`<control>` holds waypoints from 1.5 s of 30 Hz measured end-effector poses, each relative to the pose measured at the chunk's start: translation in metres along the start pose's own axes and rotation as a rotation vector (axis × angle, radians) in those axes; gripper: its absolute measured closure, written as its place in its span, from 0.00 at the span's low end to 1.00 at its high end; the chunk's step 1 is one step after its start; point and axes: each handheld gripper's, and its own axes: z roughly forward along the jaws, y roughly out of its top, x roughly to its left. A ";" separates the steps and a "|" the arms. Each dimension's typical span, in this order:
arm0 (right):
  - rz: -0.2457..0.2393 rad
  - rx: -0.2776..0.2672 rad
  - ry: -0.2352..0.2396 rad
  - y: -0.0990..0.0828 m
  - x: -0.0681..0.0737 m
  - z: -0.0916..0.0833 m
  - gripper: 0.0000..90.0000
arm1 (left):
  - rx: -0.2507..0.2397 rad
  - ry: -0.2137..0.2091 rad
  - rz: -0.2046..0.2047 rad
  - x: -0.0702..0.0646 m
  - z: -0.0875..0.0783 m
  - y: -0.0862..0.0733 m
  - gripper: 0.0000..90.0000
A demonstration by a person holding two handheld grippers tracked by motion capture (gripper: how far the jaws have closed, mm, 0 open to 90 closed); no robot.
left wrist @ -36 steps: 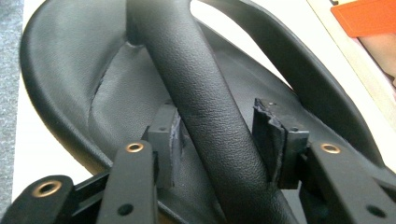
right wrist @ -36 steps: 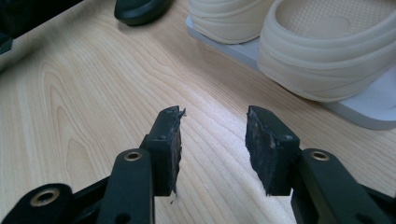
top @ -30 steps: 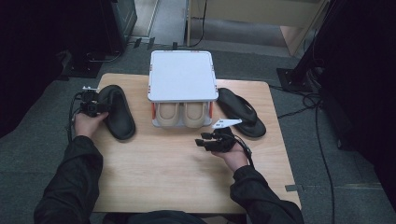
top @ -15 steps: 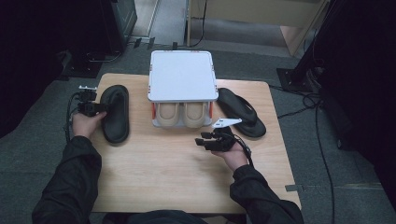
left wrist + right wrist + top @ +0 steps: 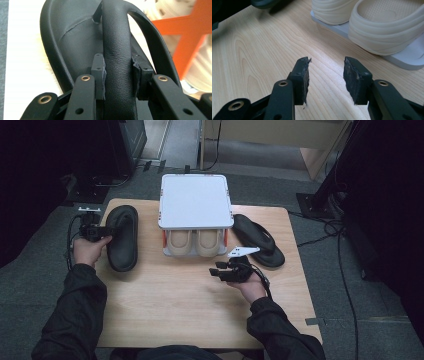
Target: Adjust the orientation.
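A black flip-flop (image 5: 122,245) sits at the table's left, its heel end toward me. My left gripper (image 5: 102,232) reaches in from the left, and its jaws have just been closing. In the left gripper view they (image 5: 117,67) press on the flip-flop's thick strap (image 5: 117,45) from both sides. The matching black flip-flop (image 5: 257,240) lies on the table to the right of the white rack (image 5: 195,200). My right gripper (image 5: 216,270) hovers in front of the rack, open with nothing between its pads (image 5: 302,75). A pair of cream shoes (image 5: 387,32) stands on the rack's lower shelf.
The wooden table (image 5: 175,315) has bare surface in front of the rack and toward me. An orange rack post (image 5: 190,42) stands close beside the held flip-flop. Dark floor with cables surrounds the table.
My left gripper has closed on the flip-flop's strap and risen a little, and the flip-flop has swung from a slant to lie straighter. The right gripper has not moved.
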 end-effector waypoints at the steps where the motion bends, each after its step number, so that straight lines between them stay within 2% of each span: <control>1: 0.000 0.001 0.000 0.000 0.000 0.000 0.62 | -0.002 -0.005 -0.002 -0.002 -0.002 0.001 0.76; 8: -0.001 0.002 0.000 0.000 0.000 0.001 0.62 | -0.005 -0.028 -0.001 -0.013 -0.011 0.008 0.76; 11: 0.005 0.002 -0.003 0.000 -0.001 0.000 0.62 | -0.015 -0.056 -0.032 -0.013 -0.013 0.012 0.76; 14: 0.007 -0.003 -0.007 0.000 -0.002 0.000 0.62 | -0.006 -0.057 -0.043 -0.014 -0.014 0.019 0.76; 19: 0.002 -0.004 -0.005 0.001 -0.001 0.000 0.62 | -0.005 -0.041 -0.011 -0.025 -0.019 0.036 0.76; 25: -0.003 0.002 -0.001 0.002 -0.001 0.002 0.62 | -0.008 -0.031 0.002 -0.039 -0.028 0.063 0.76; 28: -0.007 0.006 0.000 0.003 0.000 0.002 0.62 | -0.009 -0.024 0.022 -0.048 -0.031 0.075 0.76; 33: -0.012 0.008 0.000 0.003 0.000 0.004 0.62 | -0.013 -0.036 0.028 -0.060 -0.035 0.094 0.76; 39: -0.016 0.015 0.000 0.003 0.001 0.005 0.62 | -0.018 -0.030 0.051 -0.077 -0.039 0.116 0.76; 45: -0.016 0.011 -0.001 0.004 0.001 0.004 0.62 | -0.016 -0.037 0.067 -0.096 -0.037 0.136 0.76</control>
